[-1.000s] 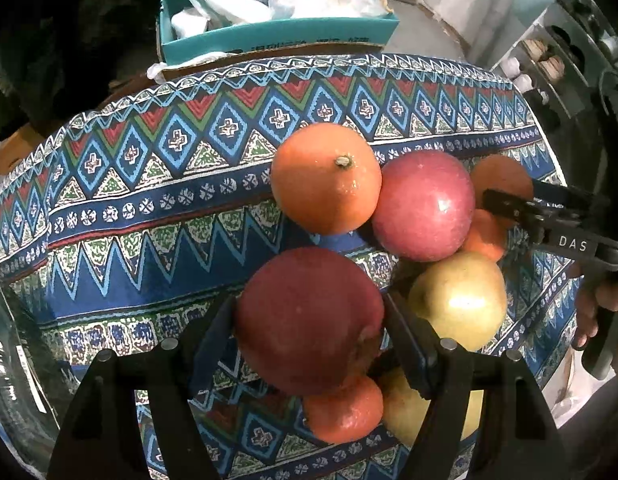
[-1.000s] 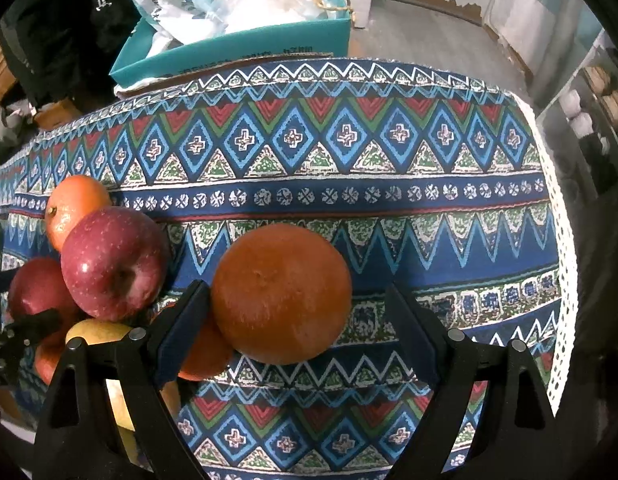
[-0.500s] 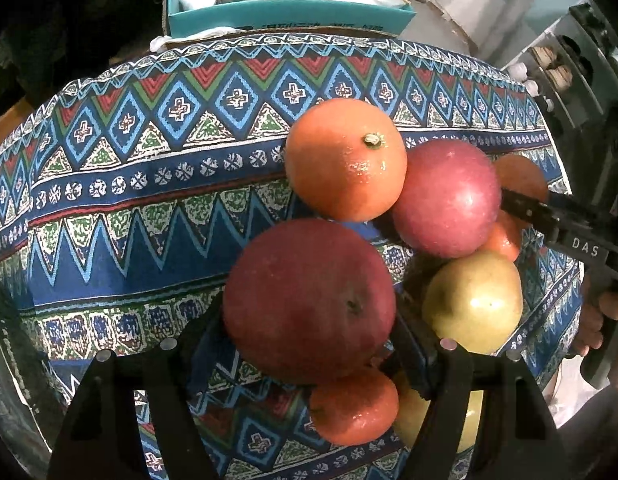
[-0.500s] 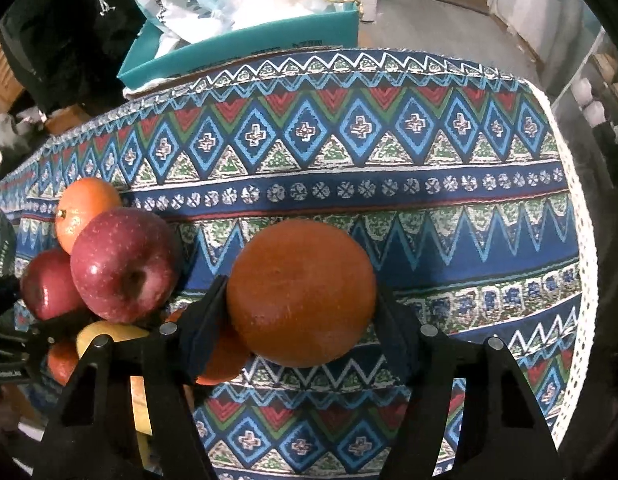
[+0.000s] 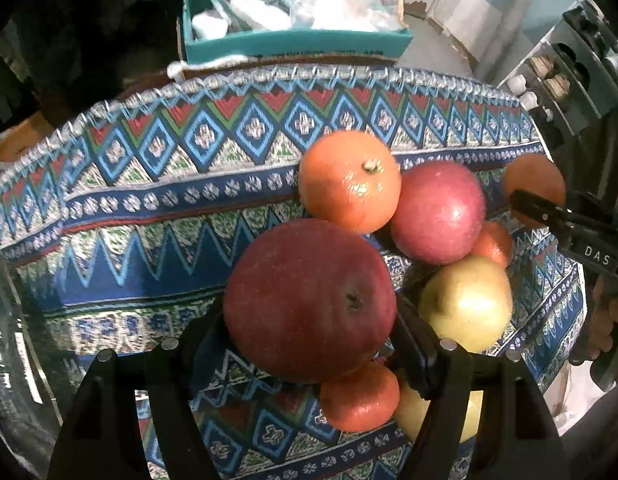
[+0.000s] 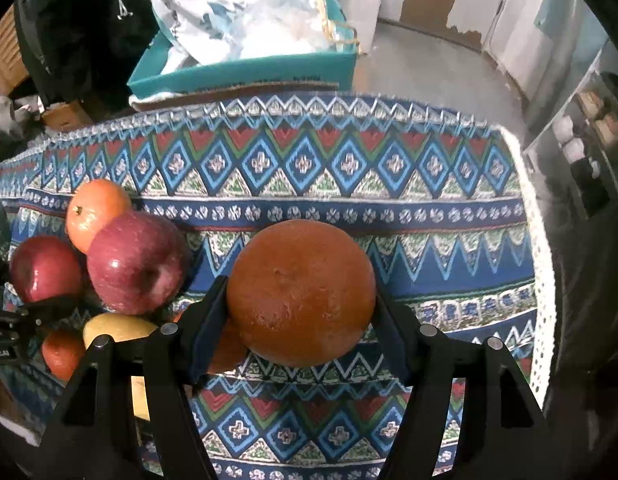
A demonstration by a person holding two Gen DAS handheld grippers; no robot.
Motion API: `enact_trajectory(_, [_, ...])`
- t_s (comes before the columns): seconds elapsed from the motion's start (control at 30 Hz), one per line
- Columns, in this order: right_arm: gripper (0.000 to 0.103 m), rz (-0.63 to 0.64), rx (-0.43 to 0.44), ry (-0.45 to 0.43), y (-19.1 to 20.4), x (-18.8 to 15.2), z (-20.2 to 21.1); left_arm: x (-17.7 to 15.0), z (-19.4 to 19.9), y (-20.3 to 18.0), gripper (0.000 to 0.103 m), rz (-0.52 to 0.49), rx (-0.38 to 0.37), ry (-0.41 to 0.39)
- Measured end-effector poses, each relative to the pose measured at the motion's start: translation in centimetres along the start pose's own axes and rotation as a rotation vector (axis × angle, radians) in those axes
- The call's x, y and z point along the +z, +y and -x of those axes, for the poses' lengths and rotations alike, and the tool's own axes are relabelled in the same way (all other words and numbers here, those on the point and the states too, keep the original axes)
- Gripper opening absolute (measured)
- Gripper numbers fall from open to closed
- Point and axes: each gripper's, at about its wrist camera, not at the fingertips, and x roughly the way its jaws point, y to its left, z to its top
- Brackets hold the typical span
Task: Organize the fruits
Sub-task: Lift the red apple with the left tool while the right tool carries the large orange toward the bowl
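Fruits crowd the right half of the table [image 5: 157, 216], which wears a patterned blue, red and green cloth: counted across both views there are three red apples, at least one yellow apple, and about four oranges, though a pale shape behind the left claw's right finger may be a second yellow apple and cannot be told apart with certainty. The largest in the left wrist view is the dark red apple [image 5: 309, 300], gripped between the two fingers of the left claw [image 5: 309, 344], which are spread about as wide as the apple and press on both its sides. The big orange [image 6: 301, 292] sits the same way in the right claw [image 6: 301, 332], fingers closed against its flanks, above the cloth toward the table's right edge. Near the middle of the table lie the stemmed orange [image 5: 349, 180] and a second red apple [image 5: 439, 212], touching each other. Just beside them rests the yellow apple [image 5: 467, 304], with a small orange [image 5: 495, 242] between it and the red apple. Another small orange [image 5: 359, 398] shows under the held apple, toward the near edge. Beyond the far edge stands a teal box [image 5: 293, 42] holding plastic bags.
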Motion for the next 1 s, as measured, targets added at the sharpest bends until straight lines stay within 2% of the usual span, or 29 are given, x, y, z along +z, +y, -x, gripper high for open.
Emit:
enact_trajectory(0.47, [0.068,0.020,0.038,-0.111,2.6,0.8,5.7,0.0,5.9,-0.6,0.076,-0.036,0.006,-0.111])
enact_trajectory(1.0, [0.068,0.101,0.114,-0.237,7.0,0.7,12.4,-2.1,11.9,1.4,0.076,-0.022,0.010,-0.195])
